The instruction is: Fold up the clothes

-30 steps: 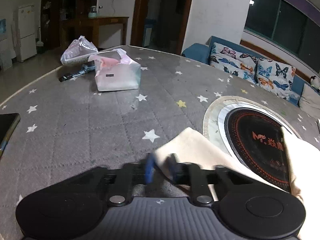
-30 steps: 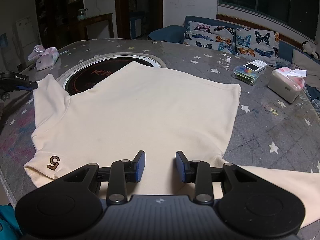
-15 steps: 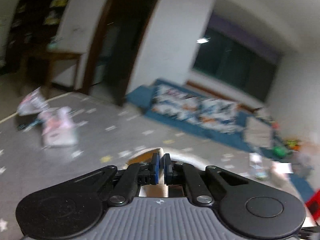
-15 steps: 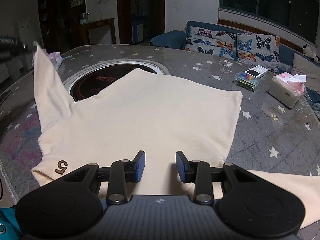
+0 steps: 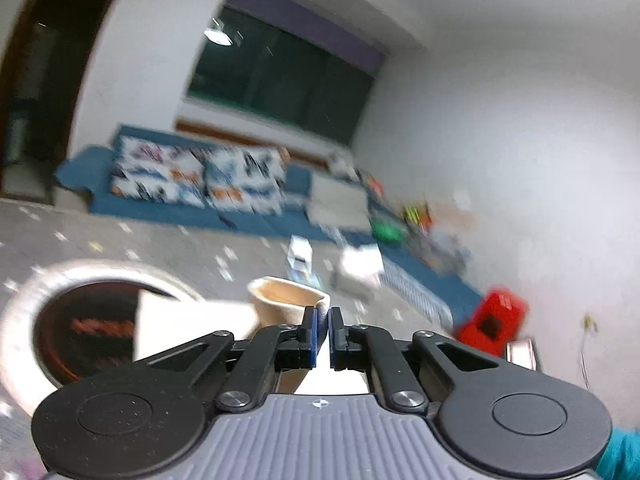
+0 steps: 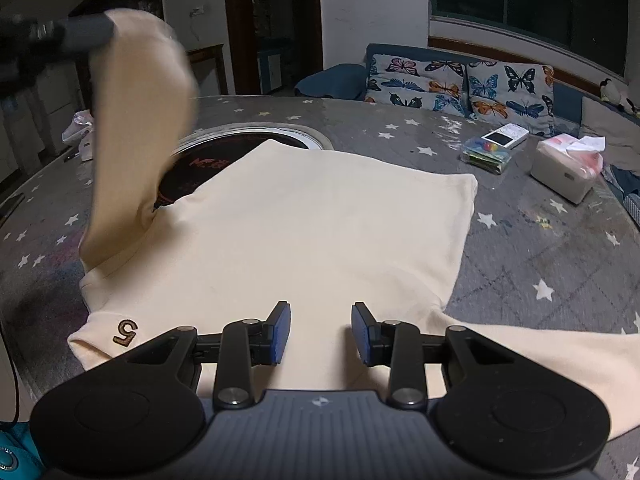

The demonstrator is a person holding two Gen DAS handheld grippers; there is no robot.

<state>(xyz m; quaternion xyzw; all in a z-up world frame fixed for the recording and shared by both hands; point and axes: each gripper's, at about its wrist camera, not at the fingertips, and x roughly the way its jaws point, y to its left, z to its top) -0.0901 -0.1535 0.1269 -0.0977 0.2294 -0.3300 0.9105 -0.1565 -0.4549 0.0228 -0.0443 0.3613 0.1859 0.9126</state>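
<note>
The table (image 6: 520,248), grey with a star pattern and a round dark inset, carries a cream sweatshirt (image 6: 304,224) spread flat with its body running away from the right gripper (image 6: 320,334), whose jaws stand spread apart just above the near edge of the cloth, gripping nothing. The sweatshirt's long axis lies straight ahead of those jaws, toward the inset; a second sleeve trails off to the right of them along the table edge. To the left of the right jaws, a sleeve (image 6: 136,140) is lifted off the table, rising from the shoulder to a cuff (image 5: 288,300) held high by the left gripper (image 5: 323,322). In the left wrist view those jaws are pressed nearly together, pinching the cuff's edge, with the ribbed opening curling just ahead and to the left of them. The sleeve's length hangs from the left jaws down to the shoulder, so the left hand is plainly the nearer one for the fold: the body panel lies to the right of and below the raised cuff, and carrying the cuff across that way would likely lay the sleeve over the chest.
</note>
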